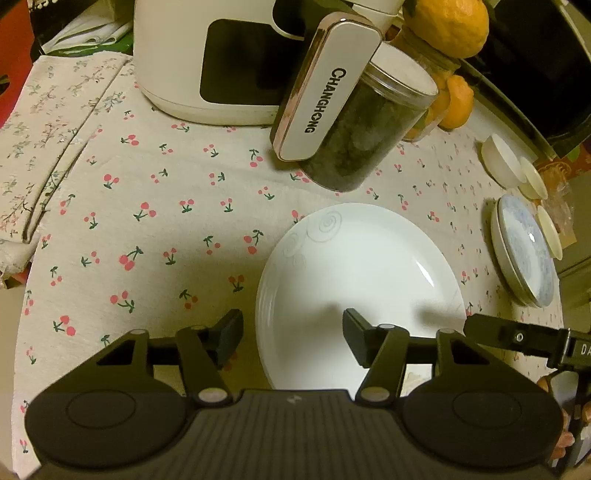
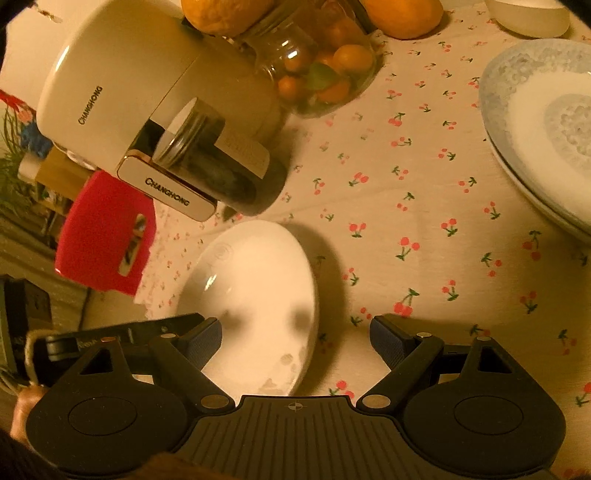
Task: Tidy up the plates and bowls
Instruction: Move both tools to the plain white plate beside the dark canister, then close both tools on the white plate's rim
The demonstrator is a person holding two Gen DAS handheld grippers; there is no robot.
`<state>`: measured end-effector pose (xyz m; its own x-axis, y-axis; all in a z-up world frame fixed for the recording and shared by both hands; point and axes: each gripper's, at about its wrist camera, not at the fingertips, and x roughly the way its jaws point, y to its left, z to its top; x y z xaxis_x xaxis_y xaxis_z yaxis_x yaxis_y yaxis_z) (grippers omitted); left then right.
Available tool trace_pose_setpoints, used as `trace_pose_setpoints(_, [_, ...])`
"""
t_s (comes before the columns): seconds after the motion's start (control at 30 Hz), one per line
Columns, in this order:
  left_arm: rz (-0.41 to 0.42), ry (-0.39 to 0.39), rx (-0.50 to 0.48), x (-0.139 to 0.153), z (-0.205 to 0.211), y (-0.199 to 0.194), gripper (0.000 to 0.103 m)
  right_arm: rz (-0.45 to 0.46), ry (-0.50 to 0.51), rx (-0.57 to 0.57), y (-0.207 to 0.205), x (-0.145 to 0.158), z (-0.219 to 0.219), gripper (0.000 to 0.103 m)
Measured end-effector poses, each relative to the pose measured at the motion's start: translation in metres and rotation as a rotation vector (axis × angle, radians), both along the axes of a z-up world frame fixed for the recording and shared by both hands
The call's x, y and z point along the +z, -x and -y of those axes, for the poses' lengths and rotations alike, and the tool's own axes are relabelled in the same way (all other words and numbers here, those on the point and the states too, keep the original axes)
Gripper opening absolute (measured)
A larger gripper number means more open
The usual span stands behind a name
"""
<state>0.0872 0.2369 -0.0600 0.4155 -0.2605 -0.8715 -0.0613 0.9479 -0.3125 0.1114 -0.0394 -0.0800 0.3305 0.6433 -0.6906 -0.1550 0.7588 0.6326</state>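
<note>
A plain white plate (image 1: 358, 280) lies on the cherry-print cloth, and both wrist views show it. My left gripper (image 1: 291, 332) stands open astride its left rim, one finger over the cloth and the other over the plate's inside, neither pad pressing. My right gripper (image 2: 297, 334) is open astride the opposite rim of the white plate (image 2: 255, 295), its right pad over the cloth. A stack of blue-patterned plates (image 1: 524, 254) (image 2: 535, 125) rests further right. Behind it sit small white dishes (image 1: 502, 162).
A white air fryer (image 1: 207, 62) and a jar of dark contents (image 1: 369, 125) stand just behind the plate. Oranges (image 1: 447, 26) and a glass jar of small fruit (image 2: 317, 62) are at the back. A red object (image 2: 107, 236) hangs beyond the table's left edge.
</note>
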Motion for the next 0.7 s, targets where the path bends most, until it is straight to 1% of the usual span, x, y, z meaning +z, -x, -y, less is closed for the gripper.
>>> trace_pose_setpoints(0.03, [-0.001,-0.002,0.001,0.0,0.0,0.0,0.052,0.002,0.0,-0.003,0.0,0.0,-0.001,0.089])
trace_pose_setpoints(0.13, [-0.008,-0.002,-0.001,-0.001,-0.001,0.001,0.046,0.007,-0.001,-0.011,0.0,0.001,-0.002,0.088])
trace_pose_setpoints(0.2, [-0.01,-0.001,-0.001,-0.001,-0.002,0.002,0.042,0.006,-0.003,-0.013,0.0,0.0,-0.004,0.084])
trace_pose_setpoints(0.27, [-0.013,-0.001,0.0,-0.001,-0.003,0.002,0.039,0.007,0.0,-0.012,0.001,0.0,-0.005,0.075])
trace_pose_setpoints(0.33, [-0.021,-0.002,0.0,-0.002,-0.003,0.002,0.037,0.011,0.001,-0.007,0.001,0.0,-0.007,0.07])
trace_pose_setpoints(0.4, [-0.03,-0.006,-0.001,-0.003,-0.003,0.002,0.03,0.011,0.003,-0.005,0.001,0.0,-0.008,0.063])
trace_pose_setpoints(0.47, [-0.032,-0.009,-0.002,-0.002,-0.002,0.003,0.027,0.011,0.0,-0.003,0.001,-0.001,-0.009,0.053])
trace_pose_setpoints(0.53, [-0.034,-0.026,0.0,-0.002,0.0,0.003,0.026,0.014,0.001,-0.004,0.002,0.0,-0.01,0.045])
trace_pose_setpoints(0.6, [-0.033,-0.046,-0.002,-0.002,0.001,0.003,0.024,0.022,0.021,-0.012,0.003,0.001,-0.01,0.038])
trace_pose_setpoints(0.63, [-0.032,-0.053,-0.003,-0.002,0.002,0.002,0.023,0.029,0.041,-0.02,0.003,0.002,-0.01,0.03])
trace_pose_setpoints(0.67, [-0.029,-0.062,-0.004,-0.002,0.003,0.003,0.021,0.039,0.06,-0.018,0.004,0.002,-0.011,0.025])
trace_pose_setpoints(0.7, [-0.026,-0.07,-0.005,-0.002,0.003,0.003,0.02,0.049,0.069,-0.013,0.005,0.002,-0.011,0.024])
